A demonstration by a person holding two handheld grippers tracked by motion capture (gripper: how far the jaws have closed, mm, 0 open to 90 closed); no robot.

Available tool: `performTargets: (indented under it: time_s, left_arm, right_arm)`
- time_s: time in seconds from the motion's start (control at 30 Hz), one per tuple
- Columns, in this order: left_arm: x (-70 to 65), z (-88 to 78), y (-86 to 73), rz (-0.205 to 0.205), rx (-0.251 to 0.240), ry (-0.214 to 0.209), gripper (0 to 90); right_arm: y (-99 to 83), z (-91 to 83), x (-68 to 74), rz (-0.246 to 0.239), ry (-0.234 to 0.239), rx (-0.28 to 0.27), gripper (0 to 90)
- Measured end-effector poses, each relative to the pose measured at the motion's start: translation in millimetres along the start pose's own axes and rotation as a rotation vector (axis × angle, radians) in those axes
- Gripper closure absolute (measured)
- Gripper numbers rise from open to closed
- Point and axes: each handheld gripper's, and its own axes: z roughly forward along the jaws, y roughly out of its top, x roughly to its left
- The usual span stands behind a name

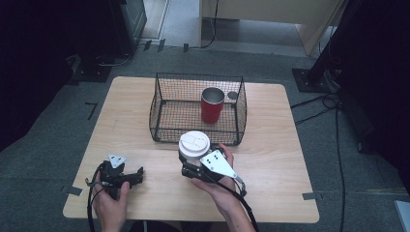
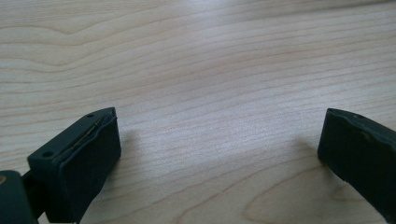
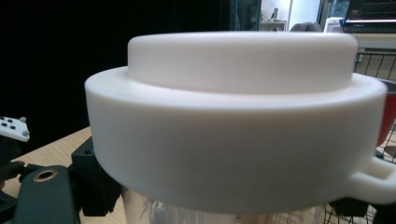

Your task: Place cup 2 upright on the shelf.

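Observation:
A tumbler with a wide white lid (image 1: 194,142) is just in front of the basket's near wall. My right gripper (image 1: 192,163) is shut on its body below the lid. In the right gripper view the white lid (image 3: 233,116) looms close, with a shiny body under it and my right gripper (image 3: 219,200) clamped on both sides. I cannot tell whether the tumbler touches the table. My left gripper (image 1: 139,176) rests low over the table at the front left. In its own view the left gripper (image 2: 219,154) stands open over bare wood.
A black wire basket (image 1: 159,104) stands at the middle back of the wooden table (image 1: 280,159). A red cup (image 1: 212,104) stands upright in its right half. Dark stands and cables lie on the floor around the table.

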Motion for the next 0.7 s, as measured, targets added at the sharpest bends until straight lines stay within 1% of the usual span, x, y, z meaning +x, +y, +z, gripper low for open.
performTargets:
  time_s: [0.5, 0.7]
  left_arm:
    - [0.0, -0.1, 0.1, 0.0, 0.001, 0.0, 0.0]
    - [0.0, -0.2, 0.1, 0.0, 0.002, -0.001, 0.0]
  right_arm:
    - [21.7, 8.8, 6.9, -0.01, 0.016, -0.046, 15.9]
    - [33.8, 13.9, 11.6, -0.018, 0.026, -0.073, 15.9]
